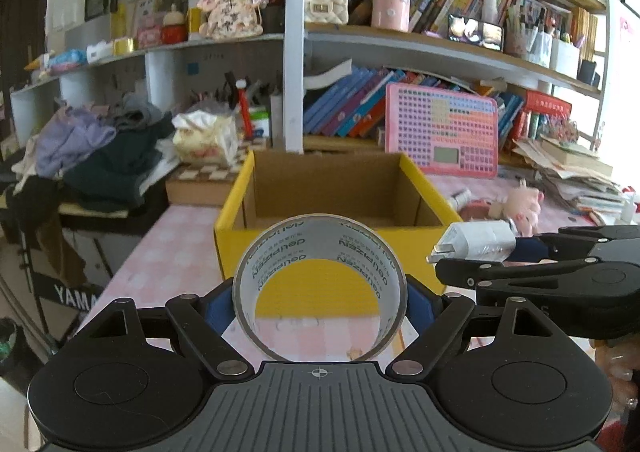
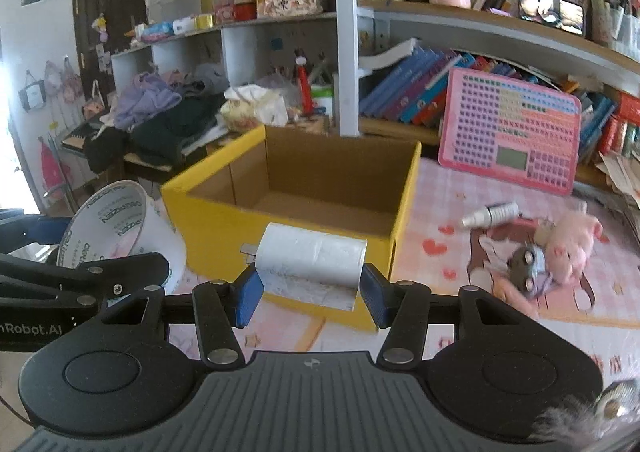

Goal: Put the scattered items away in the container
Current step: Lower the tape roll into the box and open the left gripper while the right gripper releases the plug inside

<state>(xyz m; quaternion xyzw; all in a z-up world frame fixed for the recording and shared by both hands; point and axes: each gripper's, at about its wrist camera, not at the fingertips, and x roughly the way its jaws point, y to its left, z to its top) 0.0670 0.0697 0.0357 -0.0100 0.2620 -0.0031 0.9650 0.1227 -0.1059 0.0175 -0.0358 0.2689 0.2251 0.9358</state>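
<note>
My left gripper (image 1: pixel 320 300) is shut on a roll of clear tape (image 1: pixel 320 252), held upright between its blue pads just in front of the yellow cardboard box (image 1: pixel 236 204). My right gripper (image 2: pixel 312 292) is shut on a white charger plug (image 2: pixel 312 264), lying crosswise with its prongs to the left, near the front wall of the yellow box (image 2: pixel 208 228). The box looks empty inside. In the left wrist view the charger plug (image 1: pixel 476 242) and the right gripper (image 1: pixel 468 256) show at the right. The tape roll (image 2: pixel 116 220) shows at the left of the right wrist view.
On the pink checked tablecloth (image 2: pixel 440 316) right of the box lie a pink plush toy (image 2: pixel 568 244), a small grey toy car (image 2: pixel 528 260) and a white tube (image 2: pixel 492 212). A pink keyboard toy (image 2: pixel 512 132) leans on the bookshelf. Clothes (image 1: pixel 104 148) pile up at the left.
</note>
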